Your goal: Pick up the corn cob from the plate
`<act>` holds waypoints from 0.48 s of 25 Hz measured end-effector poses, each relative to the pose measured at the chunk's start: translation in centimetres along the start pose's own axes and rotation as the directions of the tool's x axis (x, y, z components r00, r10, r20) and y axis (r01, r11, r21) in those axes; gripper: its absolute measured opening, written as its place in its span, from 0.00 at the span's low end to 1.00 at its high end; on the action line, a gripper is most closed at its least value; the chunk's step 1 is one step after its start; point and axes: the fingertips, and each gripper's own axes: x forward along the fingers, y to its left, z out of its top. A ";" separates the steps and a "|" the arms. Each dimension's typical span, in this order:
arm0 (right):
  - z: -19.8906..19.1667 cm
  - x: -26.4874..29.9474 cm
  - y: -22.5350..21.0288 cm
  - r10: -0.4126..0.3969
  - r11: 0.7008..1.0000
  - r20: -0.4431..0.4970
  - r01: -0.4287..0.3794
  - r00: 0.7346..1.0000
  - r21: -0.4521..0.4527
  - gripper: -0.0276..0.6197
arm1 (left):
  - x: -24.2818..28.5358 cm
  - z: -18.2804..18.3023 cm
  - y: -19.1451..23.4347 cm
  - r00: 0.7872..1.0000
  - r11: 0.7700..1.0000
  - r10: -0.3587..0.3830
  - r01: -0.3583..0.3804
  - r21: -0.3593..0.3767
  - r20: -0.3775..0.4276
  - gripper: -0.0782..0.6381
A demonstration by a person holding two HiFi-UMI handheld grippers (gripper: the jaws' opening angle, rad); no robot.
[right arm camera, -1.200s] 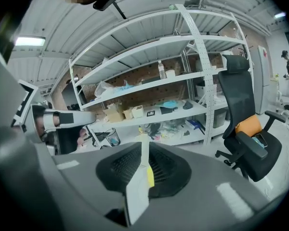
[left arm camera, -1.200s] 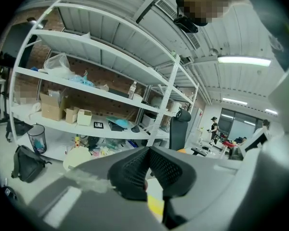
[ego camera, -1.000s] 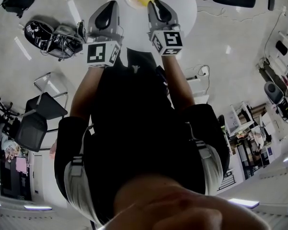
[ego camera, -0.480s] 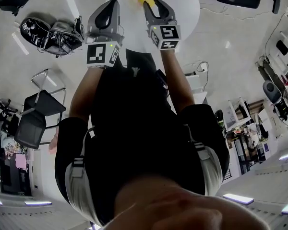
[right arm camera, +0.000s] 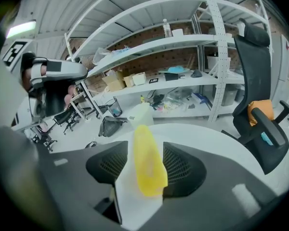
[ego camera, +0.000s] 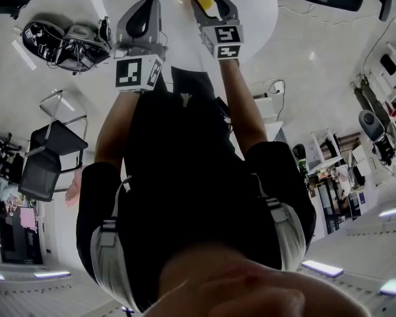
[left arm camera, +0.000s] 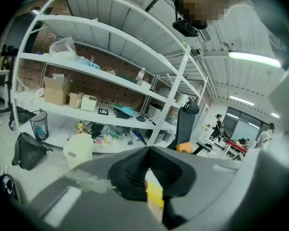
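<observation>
At twelve o'clock over the bench (ego camera: pixel 251 8), straddling the corn cob (right arm camera: pixel 147 170) with right gripper (ego camera: pixel 208 2) fingers just opened wide, not pinching; at eleven, left gripper (ego camera: pixel 147 8) fingers pressed together, gripping nothing.

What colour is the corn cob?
Yellow; the corn cob shows best in the right gripper view.

Left gripper (left arm camera: pixel 147 151) fingers (left arm camera: pixel 130 172) closed tip to tip. Yellow corn cob (left arm camera: pixel 154 195) glimpsed below. White shelving (left arm camera: pixel 111 76) behind.
</observation>
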 end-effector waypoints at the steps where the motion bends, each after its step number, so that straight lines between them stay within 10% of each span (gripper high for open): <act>1: -0.2 0.2 0.0 0.005 1.000 -0.008 -0.005 1.000 -0.002 0.42 | 0.1 -0.1 0.1 1.000 1.000 0.002 -0.002 -0.002 0.000 0.12; 12: -2.6 2.8 0.4 0.041 0.997 -0.099 -0.048 0.994 -0.063 0.52 | 0.8 -1.2 1.0 1.000 1.000 0.019 -0.019 -0.020 -0.016 0.12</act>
